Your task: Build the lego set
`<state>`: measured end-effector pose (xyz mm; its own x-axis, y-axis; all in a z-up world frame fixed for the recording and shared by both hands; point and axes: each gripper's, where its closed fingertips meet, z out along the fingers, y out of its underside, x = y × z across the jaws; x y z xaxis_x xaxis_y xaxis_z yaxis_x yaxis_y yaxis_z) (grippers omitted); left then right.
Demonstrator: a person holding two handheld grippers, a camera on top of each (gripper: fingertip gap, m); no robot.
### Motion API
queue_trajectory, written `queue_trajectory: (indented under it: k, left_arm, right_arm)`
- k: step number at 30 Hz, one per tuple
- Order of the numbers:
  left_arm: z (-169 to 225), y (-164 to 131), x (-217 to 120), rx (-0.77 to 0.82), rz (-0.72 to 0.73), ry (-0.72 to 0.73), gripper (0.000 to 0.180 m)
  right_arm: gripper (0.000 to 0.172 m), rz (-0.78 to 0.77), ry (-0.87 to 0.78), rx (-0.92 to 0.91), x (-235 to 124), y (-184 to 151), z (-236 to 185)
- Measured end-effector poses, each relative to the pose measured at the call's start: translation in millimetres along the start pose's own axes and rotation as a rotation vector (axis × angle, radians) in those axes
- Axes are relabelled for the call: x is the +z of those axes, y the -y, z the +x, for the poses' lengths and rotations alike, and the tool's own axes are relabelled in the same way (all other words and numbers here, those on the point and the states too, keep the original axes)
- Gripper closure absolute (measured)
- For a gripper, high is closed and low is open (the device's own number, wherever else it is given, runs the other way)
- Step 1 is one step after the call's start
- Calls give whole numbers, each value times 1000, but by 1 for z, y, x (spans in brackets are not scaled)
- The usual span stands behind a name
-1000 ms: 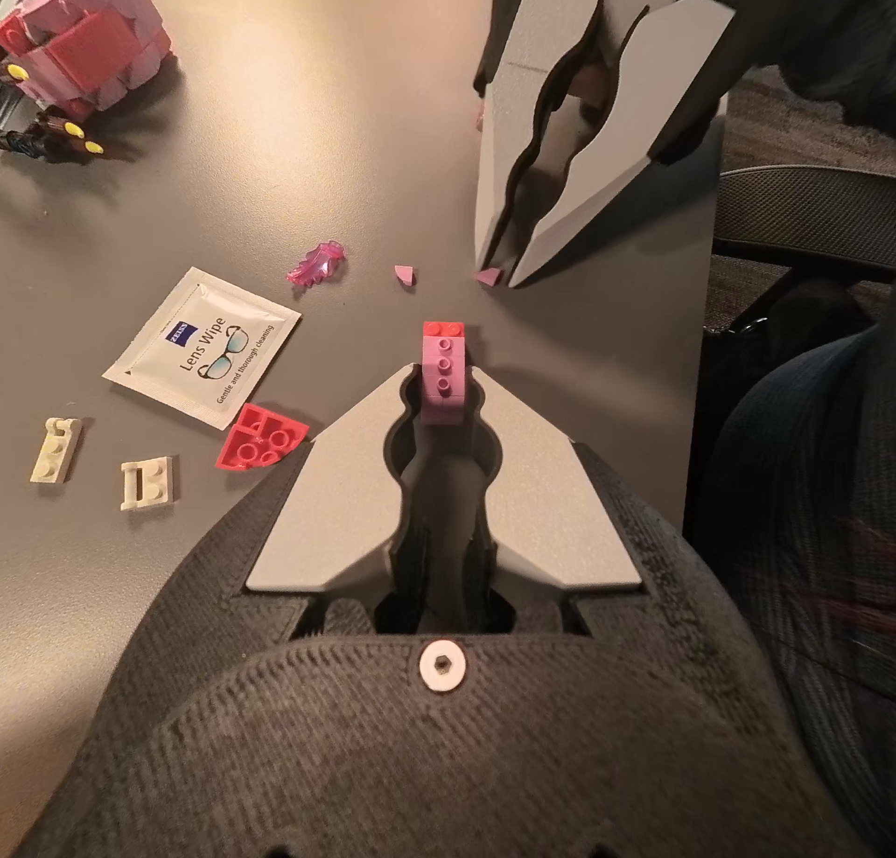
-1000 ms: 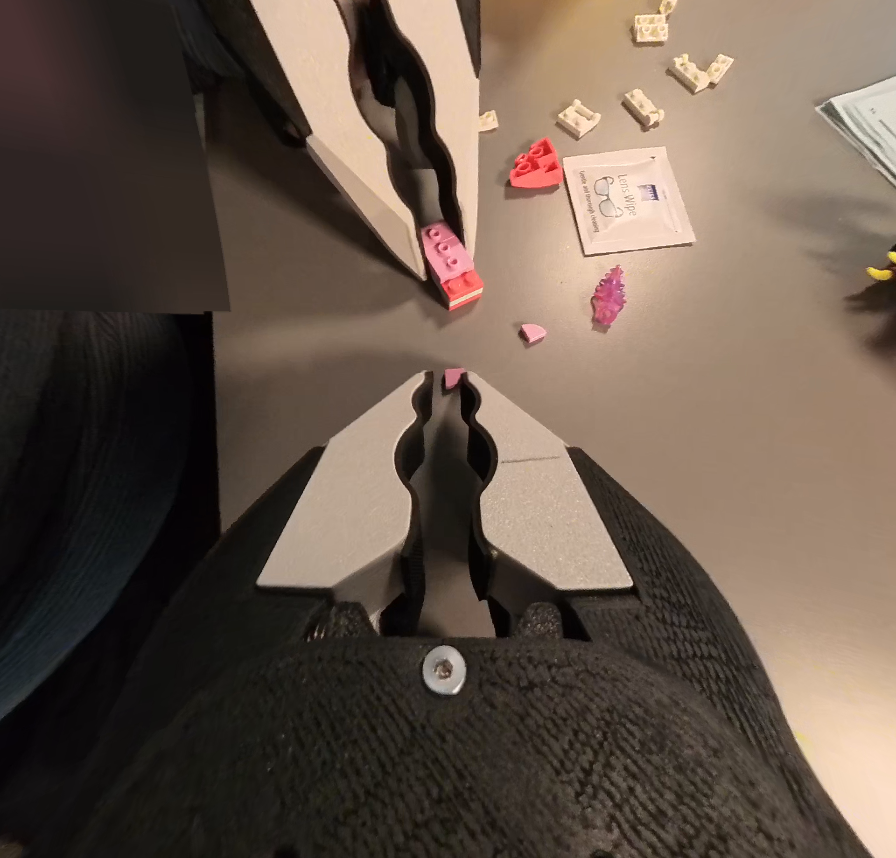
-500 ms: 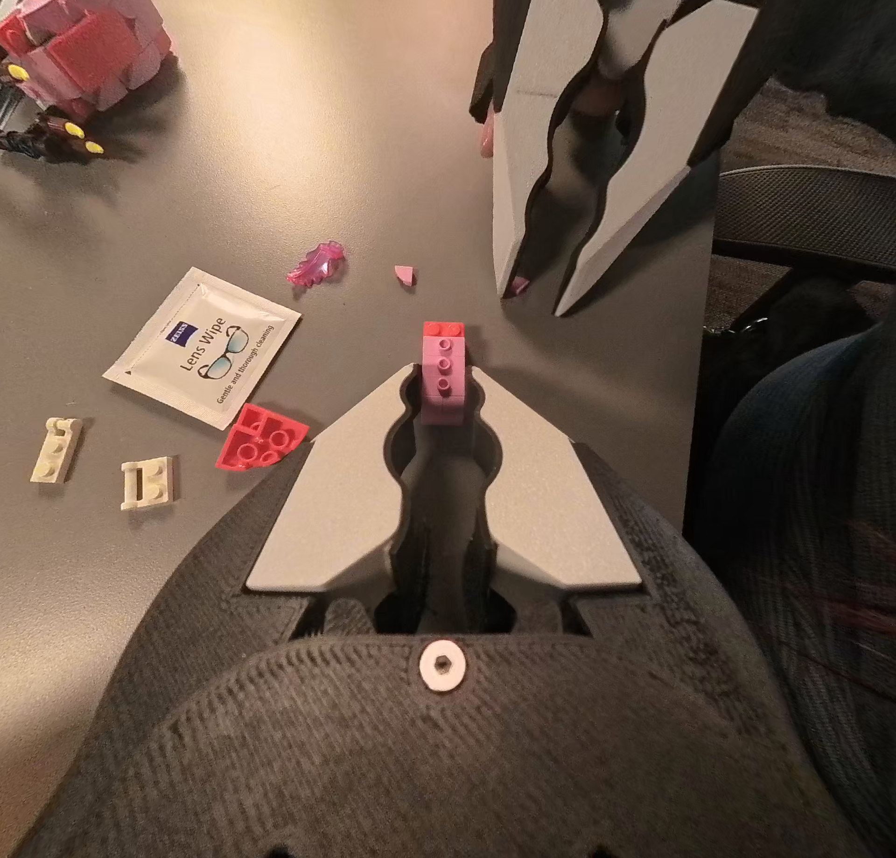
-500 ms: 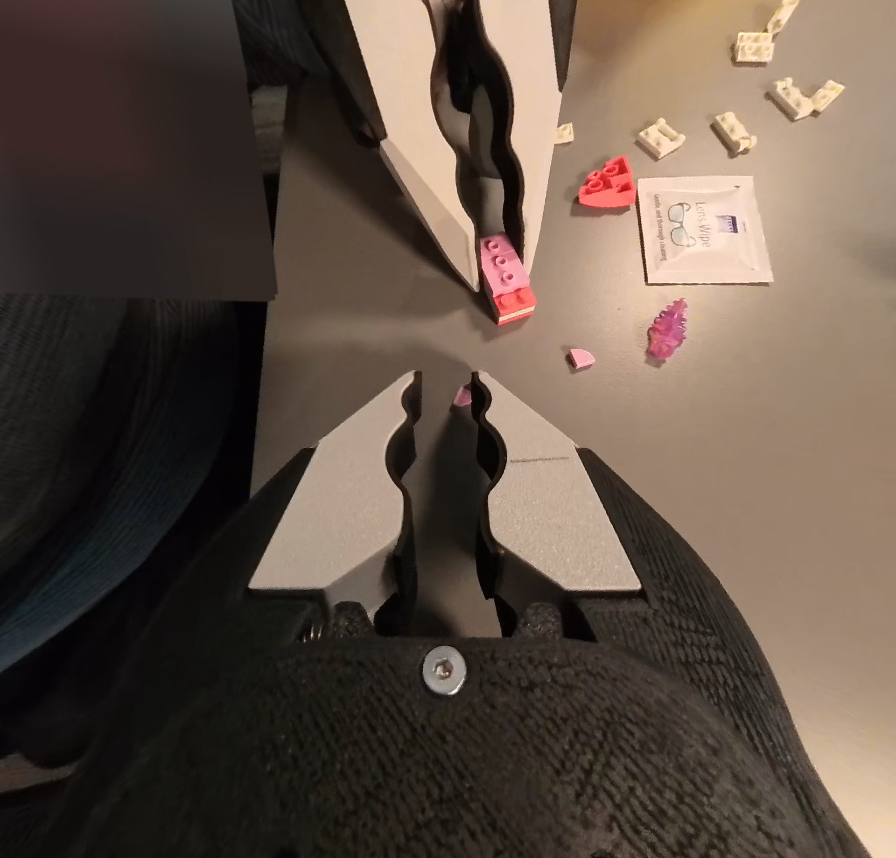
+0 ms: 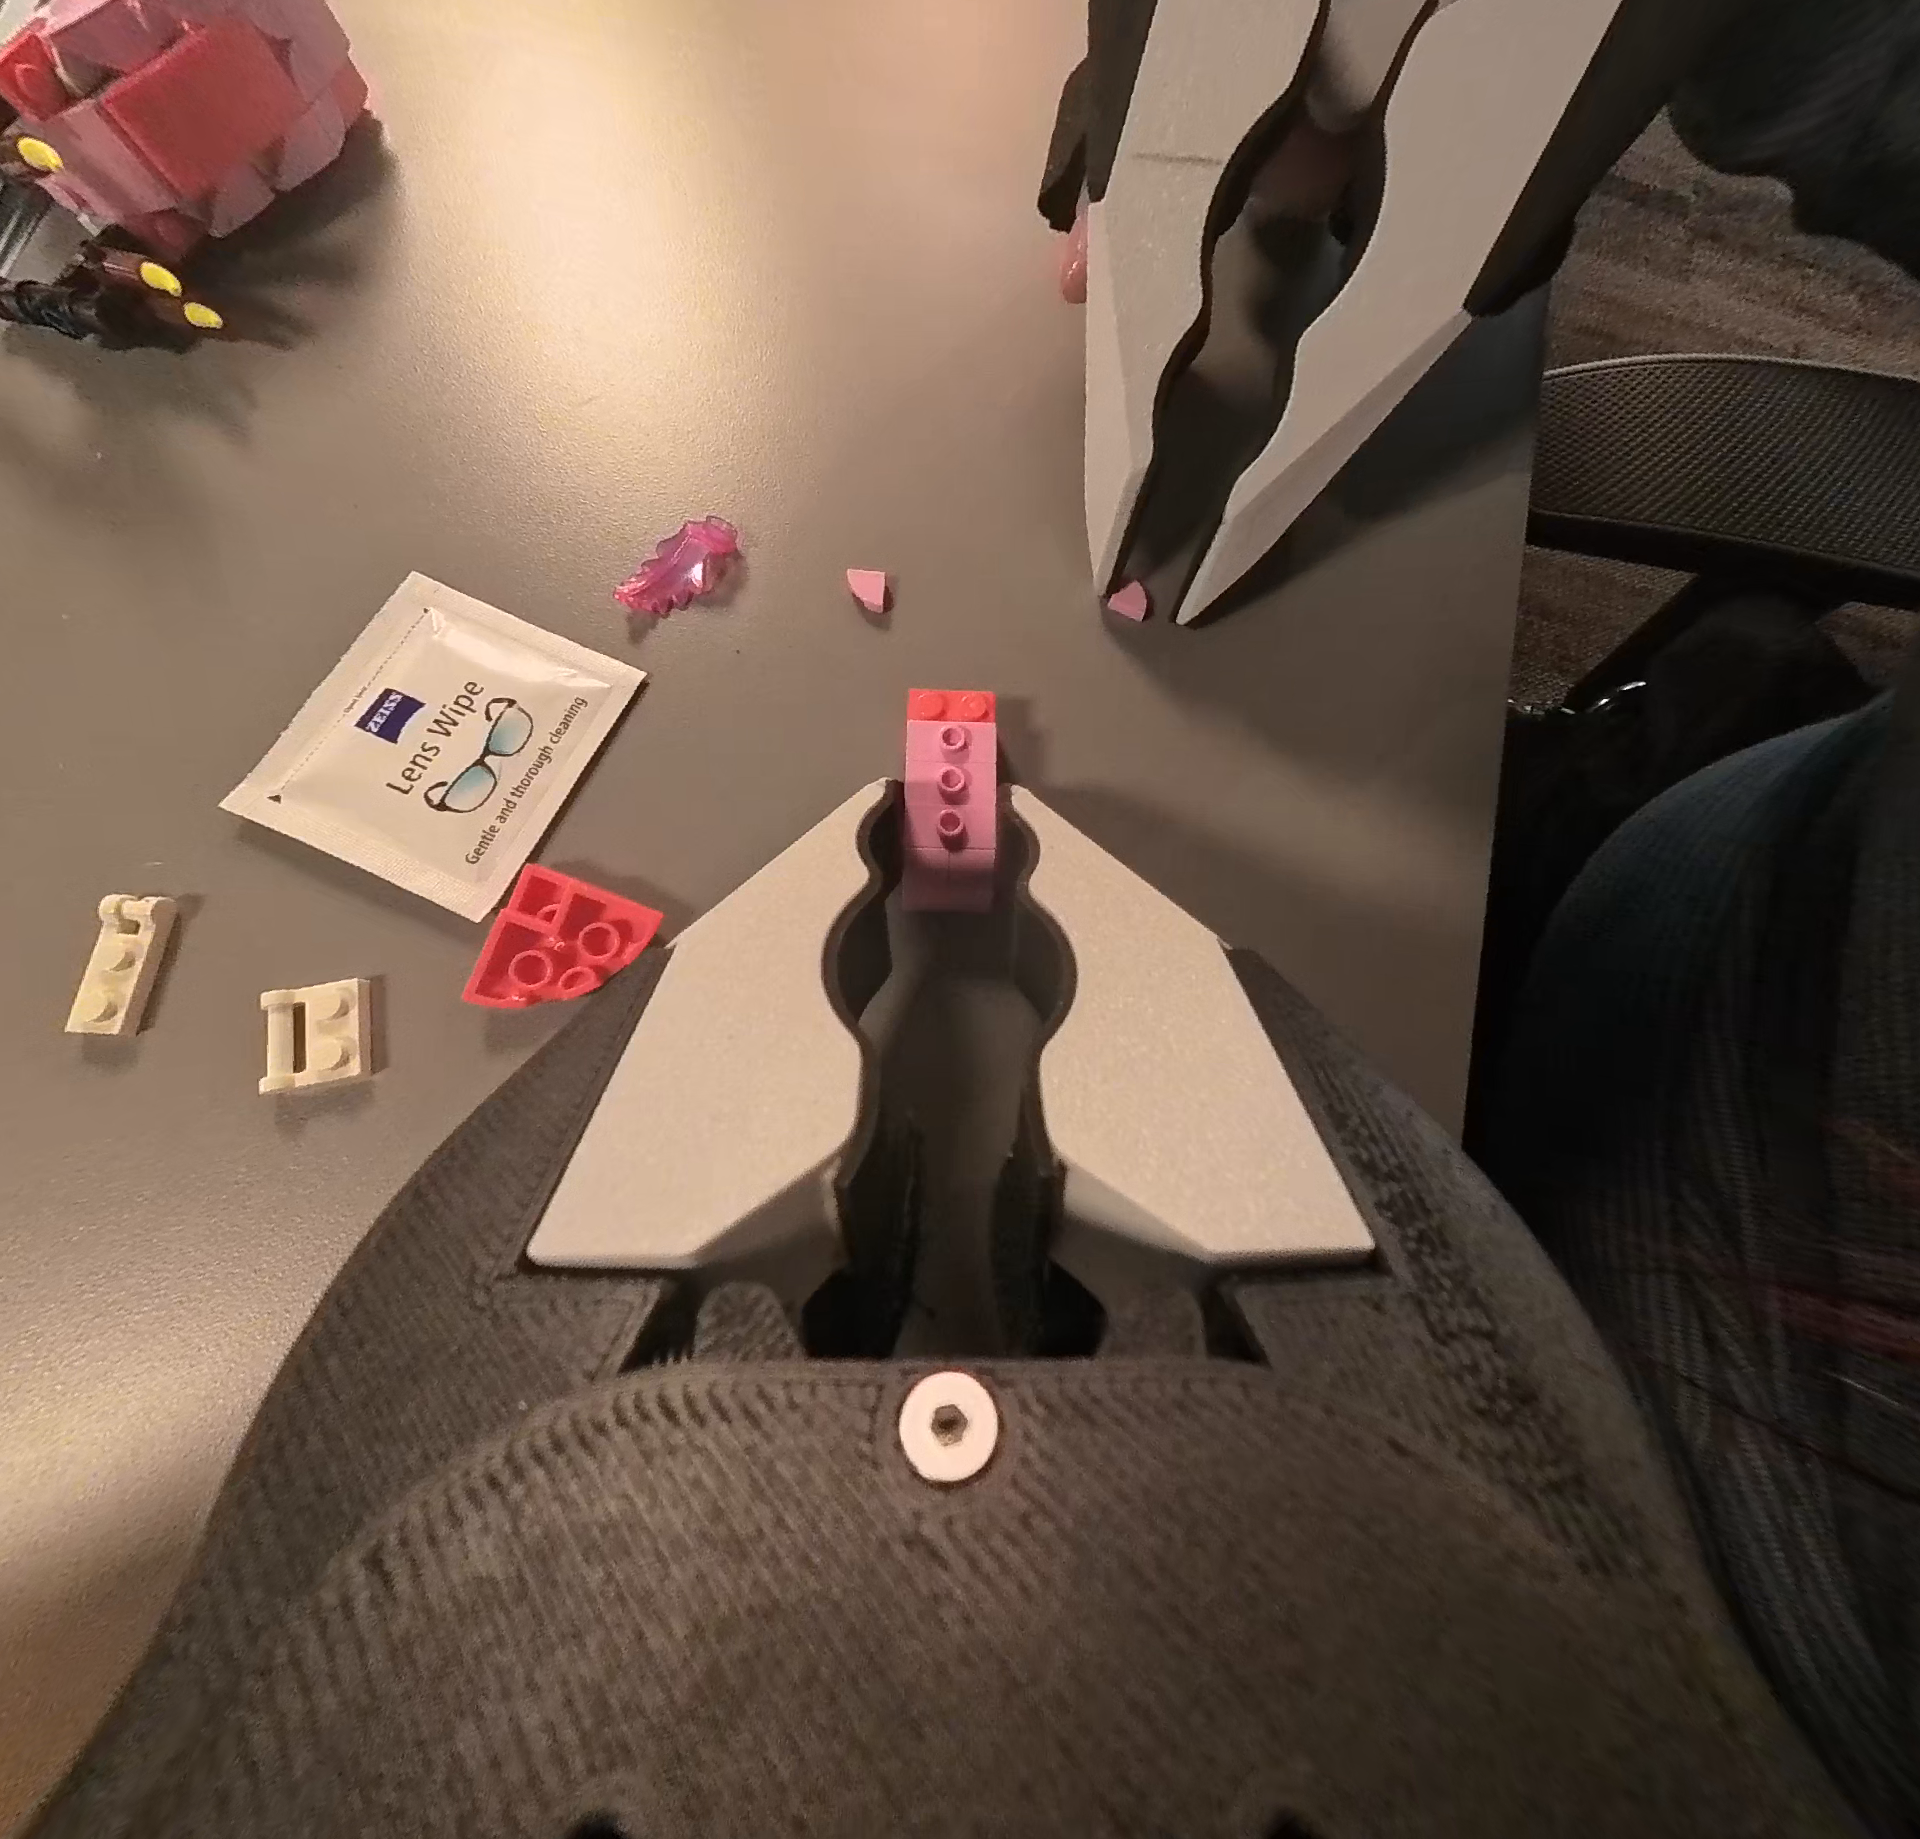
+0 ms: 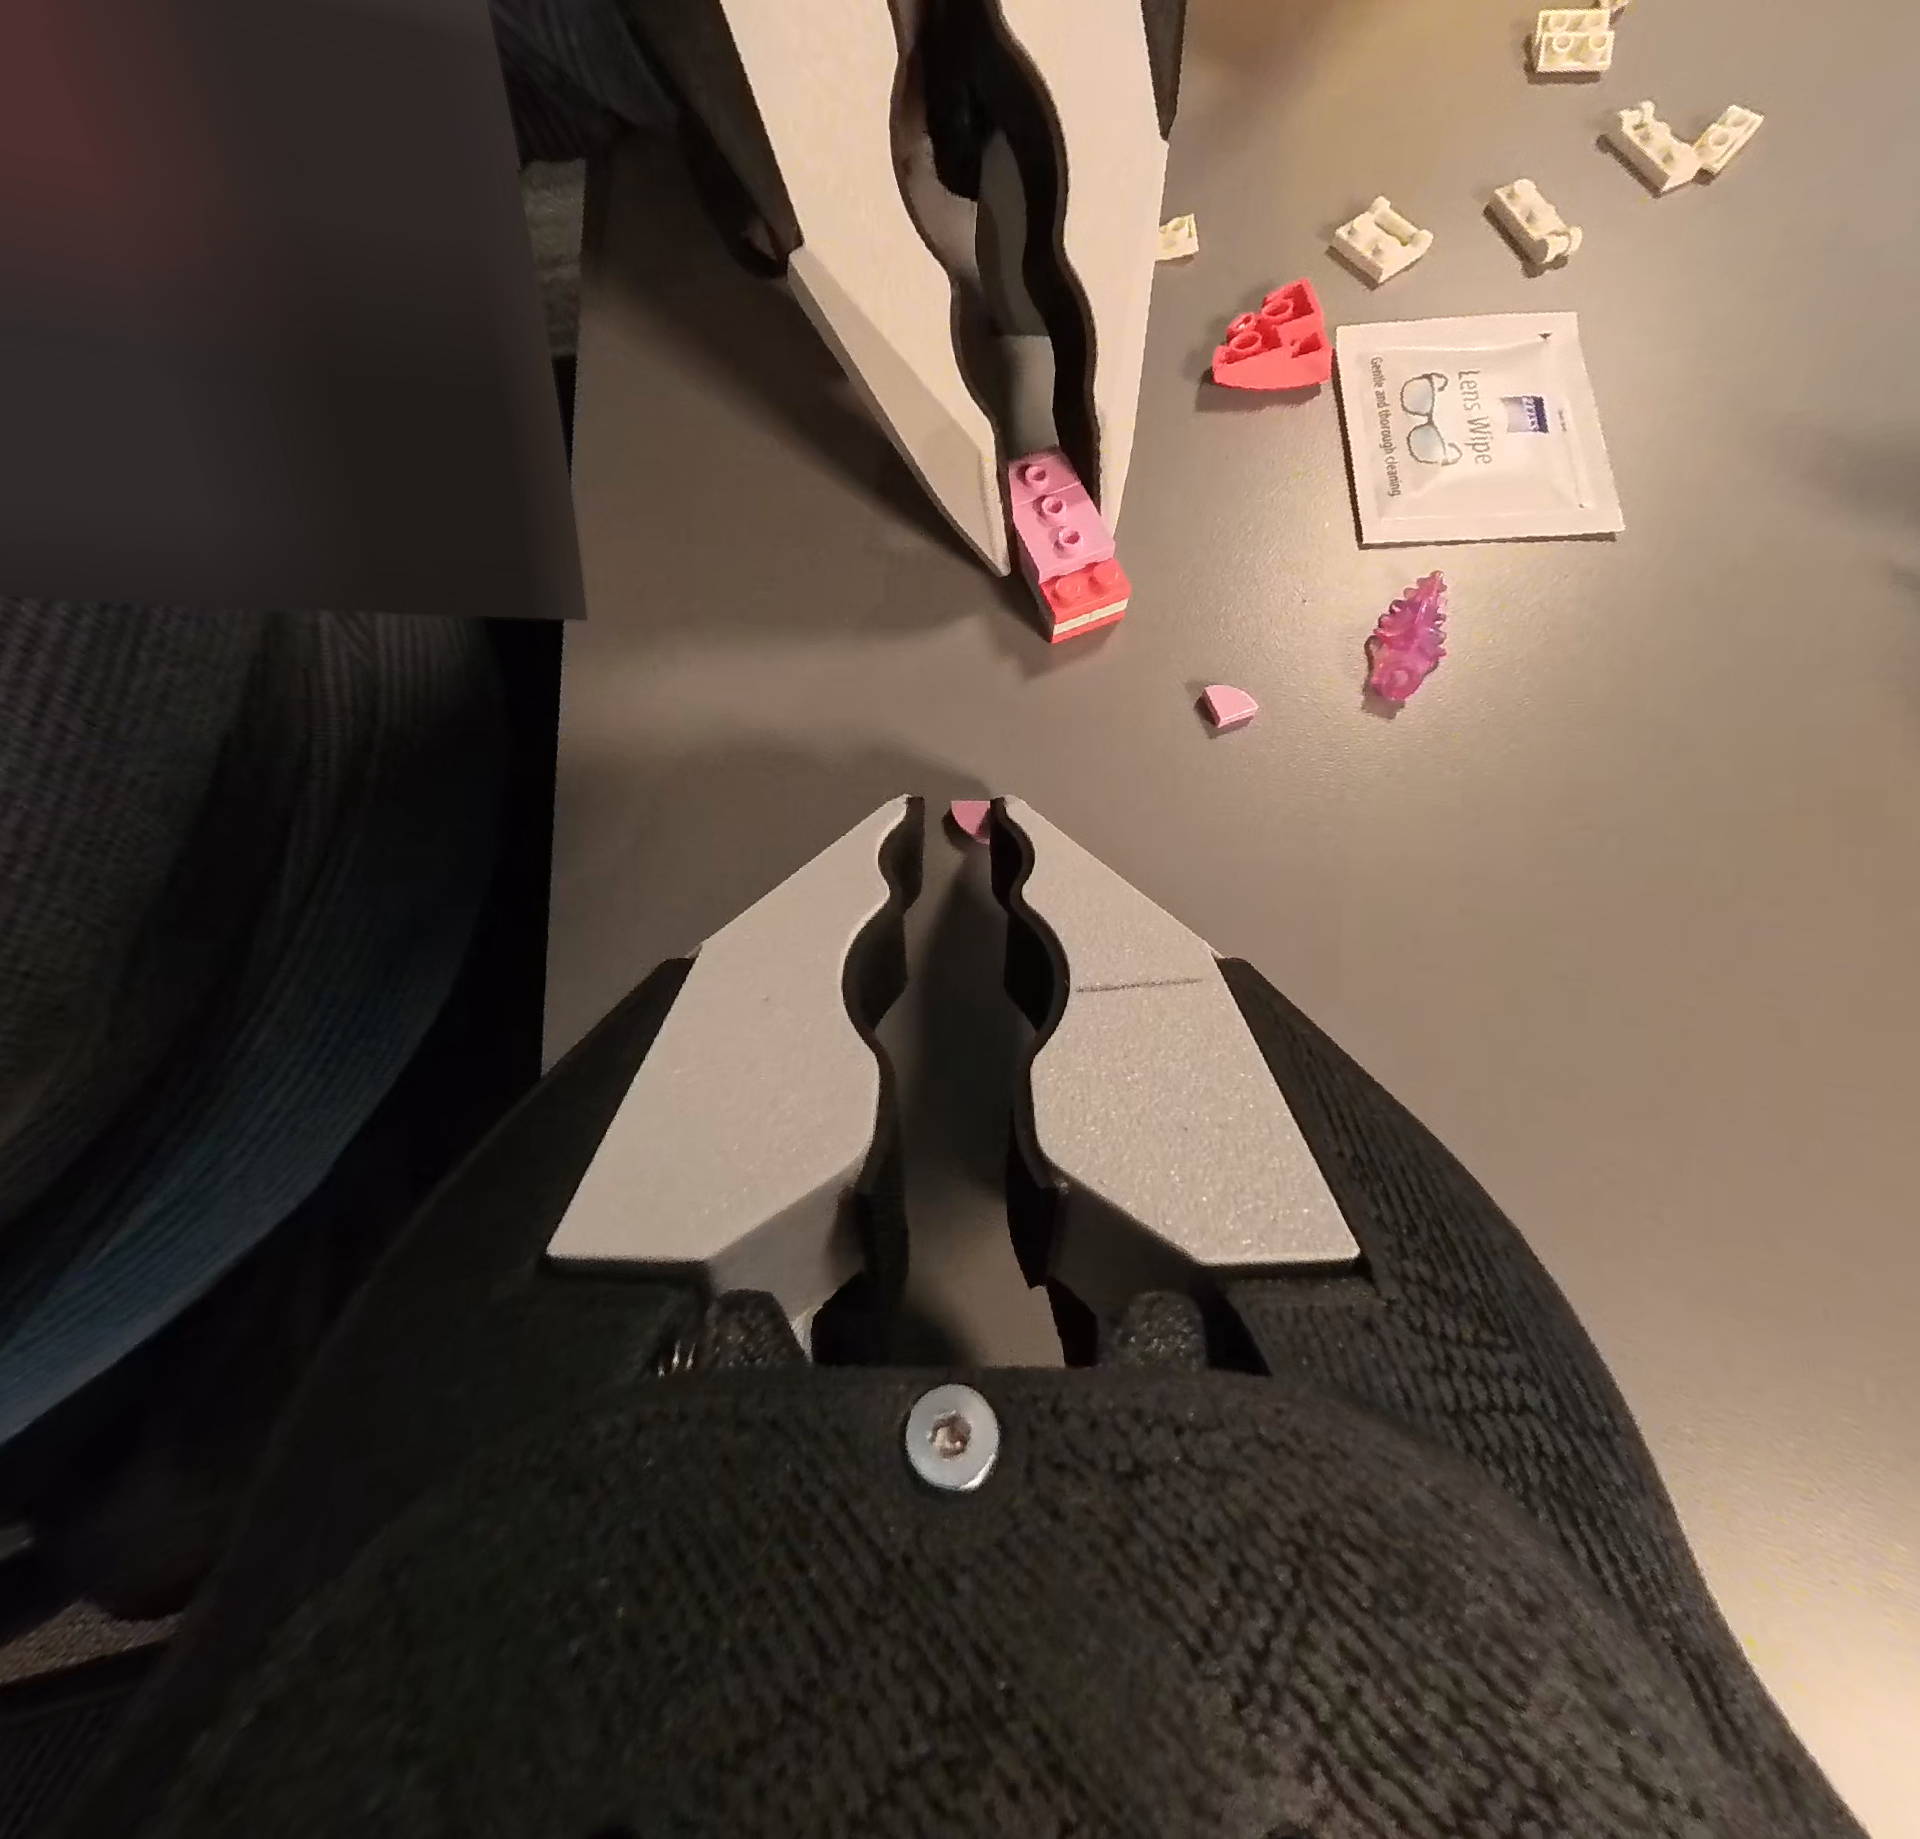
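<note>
My left gripper (image 5: pixel 951 797) is shut on a pink brick stack with a red brick at its far end (image 5: pixel 949 802); the stack sticks out past the fingertips, low over the grey table (image 5: pixel 727 283). It also shows in the right wrist view (image 6: pixel 1060 532). My right gripper (image 6: pixel 956 807) is open, tips down on the table near its edge. A small pink quarter-round tile (image 6: pixel 971 818) lies between its fingertips against the right finger, with a gap to the other. The left wrist view shows the same tile (image 5: pixel 1127 600) beside one tip of that gripper (image 5: pixel 1153 605).
A second pink quarter tile (image 5: pixel 868 589), a clear pink leaf piece (image 5: pixel 681 574), a white wipe packet (image 5: pixel 431 740), a red wedge plate (image 5: pixel 556 948) and cream pieces (image 5: pixel 312 1036) lie left. A red-pink brick model (image 5: pixel 177 75) stands far left. The table edge and a chair (image 5: pixel 1725 459) are right. The tips of one gripper are about 6 centimetres away from the tips of the other. My left gripper's tips are some 6 centimetres from the clear pink leaf piece (image 5: pixel 681 574). The right camera catches it too, in the right wrist view (image 6: pixel 1398 622).
The right gripper's jaws spread apart half a second ago and have narrowed again around the small pink tile, which stays on the table. The left gripper and its brick stack have not moved.
</note>
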<state>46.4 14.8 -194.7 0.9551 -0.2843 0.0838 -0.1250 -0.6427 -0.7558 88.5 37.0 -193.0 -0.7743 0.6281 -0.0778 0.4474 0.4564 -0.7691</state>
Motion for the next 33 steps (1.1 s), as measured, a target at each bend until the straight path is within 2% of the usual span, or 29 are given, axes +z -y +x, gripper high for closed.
queue_trajectory:
  k: [24, 33]
  left_arm:
    - [0, 0, 0, 4, -1, 1, 164]
    - [8, 2, 0, 53, 7, -52, 164]
  right_arm:
    - [168, -14, -24, -32, 0, 0, 6]
    - [168, 78, -14, -123, 1, 32, 14]
